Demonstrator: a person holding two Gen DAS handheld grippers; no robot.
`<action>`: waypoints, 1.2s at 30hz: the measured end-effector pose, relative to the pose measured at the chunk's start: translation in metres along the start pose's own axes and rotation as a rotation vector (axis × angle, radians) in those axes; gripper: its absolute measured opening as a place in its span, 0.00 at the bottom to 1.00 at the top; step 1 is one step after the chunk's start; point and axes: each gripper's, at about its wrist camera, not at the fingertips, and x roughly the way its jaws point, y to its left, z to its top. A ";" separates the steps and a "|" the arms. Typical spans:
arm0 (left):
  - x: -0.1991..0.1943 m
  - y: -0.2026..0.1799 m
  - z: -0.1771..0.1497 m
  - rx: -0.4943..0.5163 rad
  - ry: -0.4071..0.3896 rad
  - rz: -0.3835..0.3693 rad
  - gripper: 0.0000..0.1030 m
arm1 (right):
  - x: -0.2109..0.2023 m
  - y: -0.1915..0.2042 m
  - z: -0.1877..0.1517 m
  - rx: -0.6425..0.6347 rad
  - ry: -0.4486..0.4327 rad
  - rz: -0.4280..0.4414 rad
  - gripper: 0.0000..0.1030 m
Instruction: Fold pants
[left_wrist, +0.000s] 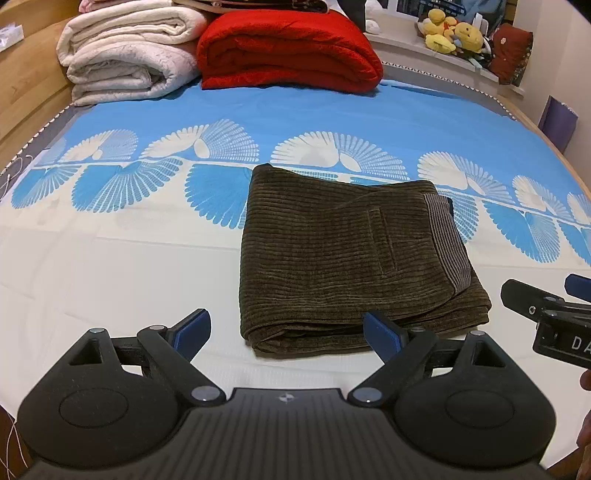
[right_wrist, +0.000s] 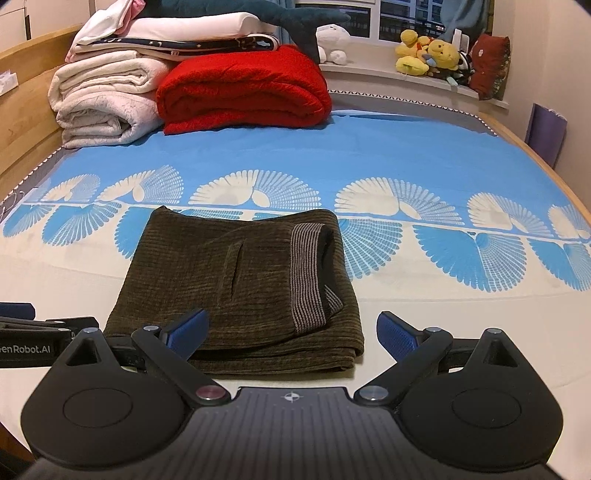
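Observation:
Dark olive corduroy pants (left_wrist: 343, 258) lie folded into a compact rectangle on the bed, striped waistband on their right side. They also show in the right wrist view (right_wrist: 240, 288). My left gripper (left_wrist: 288, 334) is open and empty, just short of the pants' near edge. My right gripper (right_wrist: 291, 336) is open and empty, over the near right corner of the pants. The right gripper shows at the right edge of the left wrist view (left_wrist: 546, 306); the left gripper shows at the left edge of the right wrist view (right_wrist: 44, 325).
The bed sheet (left_wrist: 332, 118) is blue and white with fan patterns. Folded white blankets (left_wrist: 125, 55) and a red blanket (left_wrist: 288, 51) are stacked at the far end. Plush toys (left_wrist: 454, 35) sit on the windowsill. A wooden bed frame (left_wrist: 22, 85) runs along the left.

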 end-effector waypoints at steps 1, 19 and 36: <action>0.000 -0.001 0.000 0.000 0.002 0.000 0.90 | 0.000 0.001 0.000 -0.001 0.001 0.000 0.95; 0.000 -0.005 0.000 0.013 -0.001 -0.003 0.90 | 0.002 0.004 -0.001 -0.008 0.007 0.002 0.95; 0.001 -0.006 -0.002 0.041 0.003 -0.020 0.90 | 0.005 0.004 -0.003 -0.013 0.013 -0.001 0.95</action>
